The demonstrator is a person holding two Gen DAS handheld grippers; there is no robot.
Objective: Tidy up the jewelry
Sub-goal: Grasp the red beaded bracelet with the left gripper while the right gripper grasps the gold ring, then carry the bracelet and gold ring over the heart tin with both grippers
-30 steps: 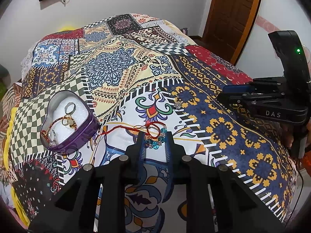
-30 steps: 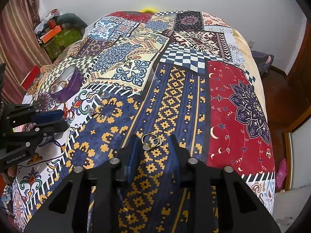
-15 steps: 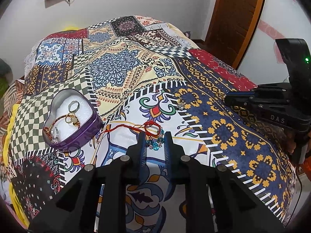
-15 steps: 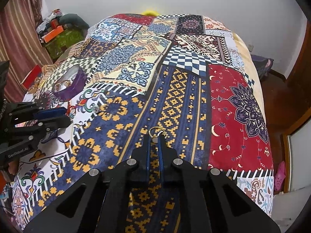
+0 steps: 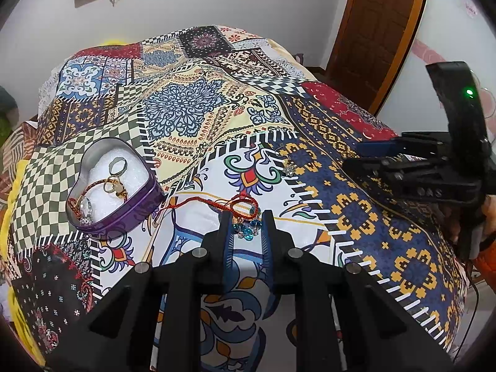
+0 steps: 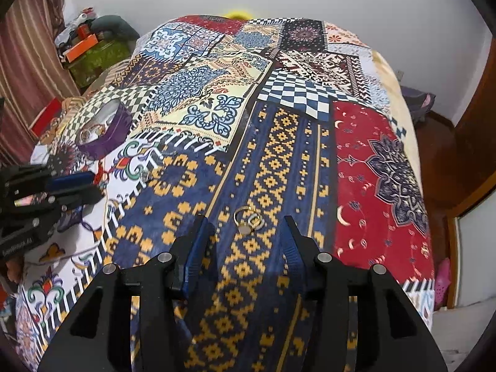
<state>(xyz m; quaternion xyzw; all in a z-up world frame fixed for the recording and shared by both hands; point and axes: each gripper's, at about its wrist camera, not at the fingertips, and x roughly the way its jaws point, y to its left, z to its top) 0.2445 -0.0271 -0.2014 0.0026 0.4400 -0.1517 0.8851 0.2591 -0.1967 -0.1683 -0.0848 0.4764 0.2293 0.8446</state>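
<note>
A purple heart-shaped tin [image 5: 133, 214] sits on the patterned bedspread and holds rings and a red cord bracelet on white padding. It also shows in the right wrist view [image 6: 116, 124]. My left gripper [image 5: 246, 226] is open, its fingers on either side of a blue-stone piece [image 5: 248, 228] tied to a red cord bracelet [image 5: 241, 206]. A small clear-stone piece [image 5: 288, 170] lies further right. My right gripper [image 6: 245, 229] is open wide around two gold rings [image 6: 248, 220] lying on the blue and yellow patch.
The bed's right edge [image 6: 418, 248] drops to a wooden floor and a door [image 5: 378, 31]. Clutter and a curtain [image 6: 34, 46] stand at the far left of the bed. Each gripper shows in the other's view, the right one [image 5: 362, 156] and the left one [image 6: 93, 187].
My right gripper closed over the gold rings half a second ago and has now opened wide, with the rings still on the bedspread. My left gripper narrowed, then opened slightly around the blue-stone piece.
</note>
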